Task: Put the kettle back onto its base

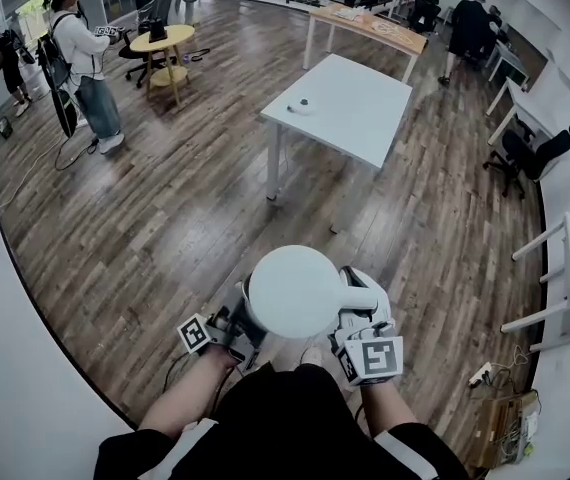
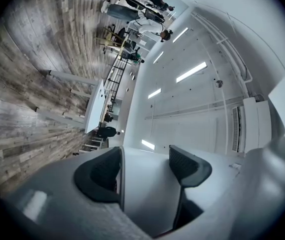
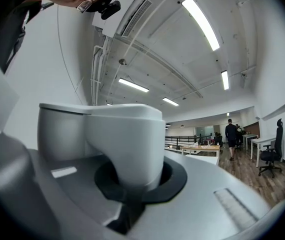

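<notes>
Here the kettle is held up in the air between both grippers, close in front of the person's body and high above the floor. In the head view its round white top faces the camera and its handle points to the person's right. The right gripper is clamped on that handle; in the right gripper view the dark jaws of the right gripper close round the thick white handle of the kettle, with the body rising just to the left of it. The left gripper sits against the opposite, left side of the kettle, slightly under it. In the left gripper view the two dark pads of the left gripper stand either side of a pale part of the kettle, pinching it. Both forearms are bent in tight, the left arm bare and the right arm coming up beside the dark clothing. Well ahead stands a white table with a small pale thing near its far left corner; I cannot tell what it is. The floor is dark wood planks. A person stands far left beside a round table, another person is at the far right, and a chair sits by the right wall.
</notes>
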Demonstrator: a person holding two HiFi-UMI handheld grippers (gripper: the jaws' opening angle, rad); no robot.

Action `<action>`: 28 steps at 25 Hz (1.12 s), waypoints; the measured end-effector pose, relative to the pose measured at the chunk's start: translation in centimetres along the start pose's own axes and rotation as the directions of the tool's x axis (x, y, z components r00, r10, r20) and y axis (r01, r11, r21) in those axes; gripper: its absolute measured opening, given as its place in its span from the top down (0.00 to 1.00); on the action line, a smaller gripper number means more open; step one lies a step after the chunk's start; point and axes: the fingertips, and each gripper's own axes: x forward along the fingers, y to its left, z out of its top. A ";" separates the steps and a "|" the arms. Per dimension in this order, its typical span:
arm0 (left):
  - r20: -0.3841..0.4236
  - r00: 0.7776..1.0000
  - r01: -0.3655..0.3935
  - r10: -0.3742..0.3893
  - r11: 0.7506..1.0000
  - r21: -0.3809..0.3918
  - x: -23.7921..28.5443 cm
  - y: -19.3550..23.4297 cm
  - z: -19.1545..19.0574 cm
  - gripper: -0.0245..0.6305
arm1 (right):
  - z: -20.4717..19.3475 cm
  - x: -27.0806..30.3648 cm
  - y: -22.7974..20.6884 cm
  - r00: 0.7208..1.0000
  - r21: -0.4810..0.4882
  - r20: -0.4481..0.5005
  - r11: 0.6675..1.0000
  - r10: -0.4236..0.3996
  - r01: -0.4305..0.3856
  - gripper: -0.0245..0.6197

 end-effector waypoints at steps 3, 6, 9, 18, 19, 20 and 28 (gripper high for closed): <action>0.018 1.000 0.000 0.000 1.000 -0.007 0.1 0.5 0.6 0.48 | -0.2 0.9 0.0 1.000 -0.007 0.001 1.000 0.009 -0.009 0.95; 0.026 1.000 0.009 -0.009 1.000 0.008 0.8 1.0 1.2 0.48 | -0.5 1.9 -0.5 1.000 -0.004 0.011 1.000 0.026 -0.026 0.95; 0.034 0.999 0.008 -0.009 1.000 0.010 2.2 1.5 1.5 0.48 | -0.8 3.1 -1.6 0.999 0.004 0.016 0.999 0.033 -0.033 0.95; 0.087 0.996 0.025 -0.029 0.999 0.042 7.8 3.4 3.1 0.48 | -0.4 8.7 -6.2 0.995 0.020 0.050 0.996 0.084 -0.085 0.95; 0.087 0.996 0.026 -0.029 0.999 0.043 8.6 3.8 3.2 0.48 | -0.5 9.1 -7.0 0.995 0.018 0.053 0.996 0.082 -0.084 0.95; 0.086 0.996 0.026 -0.029 0.999 0.043 9.4 4.2 3.2 0.48 | -0.6 9.6 -7.7 0.995 0.014 0.056 0.997 0.081 -0.082 0.95; 0.070 0.997 0.015 -0.017 0.999 0.030 15.2 7.8 1.8 0.48 | -1.5 11.8 -14.2 0.996 0.027 0.053 0.997 0.065 -0.067 0.95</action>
